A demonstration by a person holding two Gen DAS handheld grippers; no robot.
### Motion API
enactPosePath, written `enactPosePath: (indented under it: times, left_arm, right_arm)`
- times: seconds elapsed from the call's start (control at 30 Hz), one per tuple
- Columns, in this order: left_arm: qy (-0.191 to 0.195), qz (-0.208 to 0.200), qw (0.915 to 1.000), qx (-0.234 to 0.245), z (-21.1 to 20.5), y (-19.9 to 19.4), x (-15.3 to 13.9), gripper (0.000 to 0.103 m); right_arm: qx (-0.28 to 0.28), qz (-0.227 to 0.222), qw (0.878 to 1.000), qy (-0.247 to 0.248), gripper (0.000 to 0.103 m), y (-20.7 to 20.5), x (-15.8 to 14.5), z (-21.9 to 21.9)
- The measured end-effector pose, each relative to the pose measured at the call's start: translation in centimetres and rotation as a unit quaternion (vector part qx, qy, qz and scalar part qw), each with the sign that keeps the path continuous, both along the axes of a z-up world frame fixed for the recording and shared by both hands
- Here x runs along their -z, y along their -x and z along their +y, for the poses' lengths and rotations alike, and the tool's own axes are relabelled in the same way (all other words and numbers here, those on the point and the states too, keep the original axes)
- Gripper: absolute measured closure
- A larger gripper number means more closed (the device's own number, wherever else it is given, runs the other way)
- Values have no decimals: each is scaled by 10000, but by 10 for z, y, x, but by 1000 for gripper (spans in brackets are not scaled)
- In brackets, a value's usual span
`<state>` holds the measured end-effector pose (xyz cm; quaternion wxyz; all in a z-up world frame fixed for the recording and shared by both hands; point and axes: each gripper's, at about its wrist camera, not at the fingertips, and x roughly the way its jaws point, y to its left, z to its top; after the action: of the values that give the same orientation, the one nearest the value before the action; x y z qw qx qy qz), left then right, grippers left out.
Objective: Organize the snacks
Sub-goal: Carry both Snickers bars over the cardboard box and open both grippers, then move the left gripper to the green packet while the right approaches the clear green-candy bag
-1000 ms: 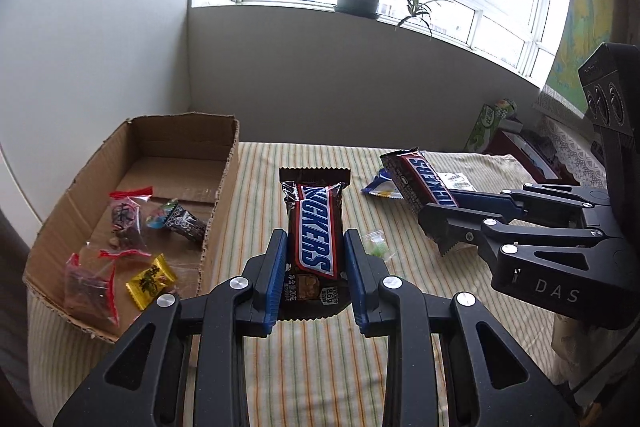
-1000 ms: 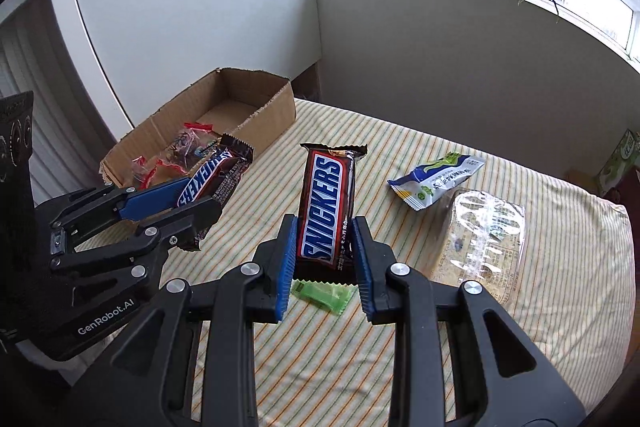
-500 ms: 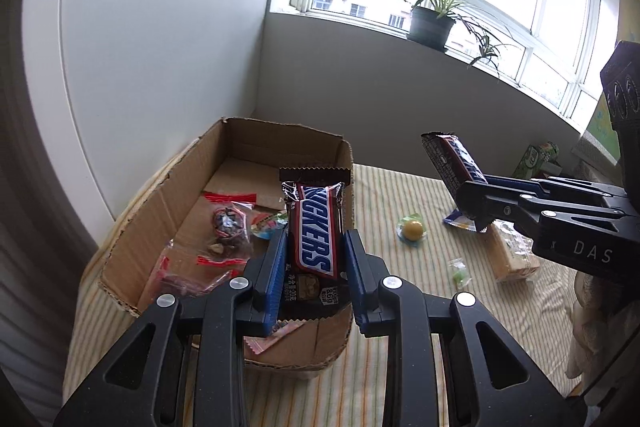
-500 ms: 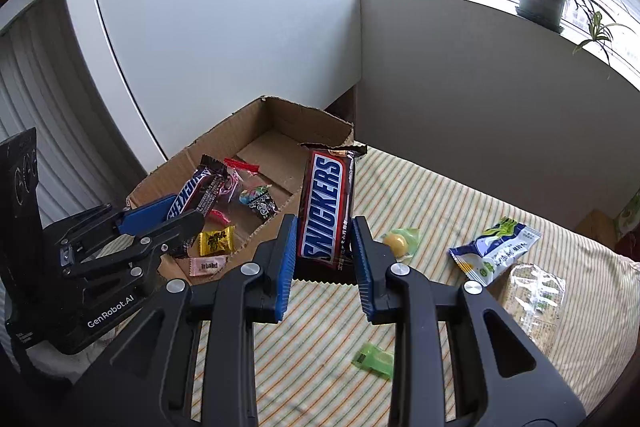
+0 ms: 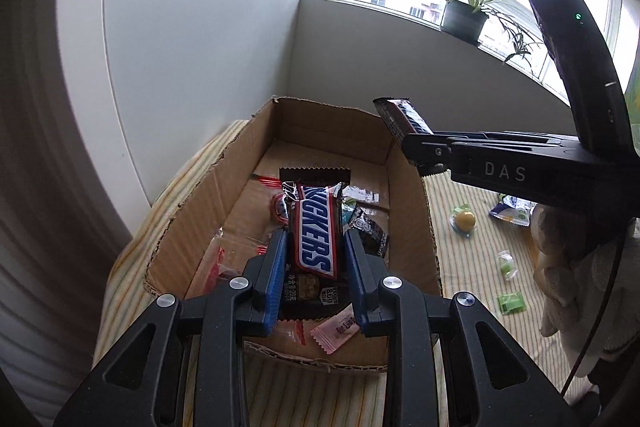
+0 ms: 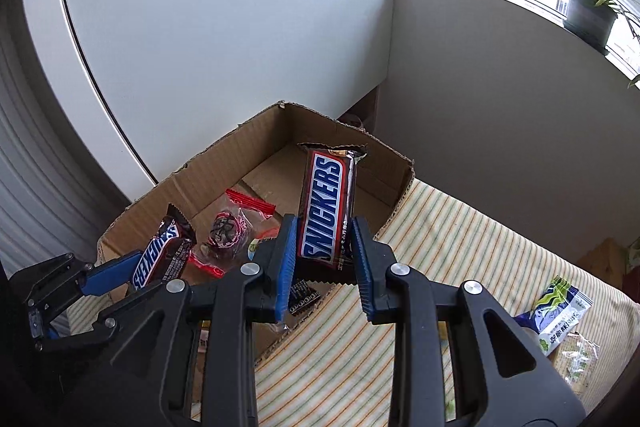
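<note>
My left gripper (image 5: 316,267) is shut on a Snickers bar (image 5: 316,231) and holds it above the near half of an open cardboard box (image 5: 428,211). My right gripper (image 6: 324,255) is shut on a second Snickers bar (image 6: 326,211) and holds it above the box's (image 6: 216,151) right side. Each gripper shows in the other's view: the right one (image 5: 416,147) with its bar (image 5: 400,115), the left one (image 6: 108,275) with its bar (image 6: 160,255). Several small wrapped candies lie in the box, among them a pink one (image 5: 336,331) and a red-sealed bag (image 6: 232,227).
The box stands on a striped cloth (image 6: 460,247). On the cloth to the right lie a yellow candy (image 5: 464,221), green candies (image 5: 510,303), a blue-green snack packet (image 6: 560,319) and a clear packet (image 6: 576,351). A white wall panel stands behind the box. A potted plant (image 5: 464,19) sits on the windowsill.
Both grippers have moved left from the loose snacks to above the box, each still holding its Snickers bar. The box now fills the middle of both views.
</note>
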<state>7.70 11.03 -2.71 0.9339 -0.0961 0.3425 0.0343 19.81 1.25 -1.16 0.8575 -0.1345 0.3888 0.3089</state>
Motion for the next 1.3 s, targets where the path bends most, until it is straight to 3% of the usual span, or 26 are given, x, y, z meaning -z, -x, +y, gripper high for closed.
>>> enactPosePath:
  times: [0.13, 0.2, 0.27, 0.3, 0.73, 1.3]
  left_arm:
    - [-14, 96, 10000, 4, 0, -6, 3, 76]
    - [-12, 111, 9999, -64, 2, -8, 4, 75]
    - [16, 138, 9999, -100, 4, -10, 4, 58]
    - [26, 123, 9998, -126, 5, -10, 4, 53]
    - [25, -6, 10000, -11, -4, -6, -2, 53]
    - [133, -287, 9984, 460, -51, -2, -19, 53]
  right_arm:
    - [-1, 50, 10000, 59, 75, -9, 11, 7]
    - [10, 82, 9999, 63, 65, -14, 13, 7]
    - [43, 42, 10000, 30, 43, -13, 13, 5]
    - [57, 35, 10000, 15, 42, -13, 13, 3]
    - [167, -136, 9997, -94, 42, 4, -14, -28]
    - [591, -258, 9978, -178, 42, 43, -45, -133]
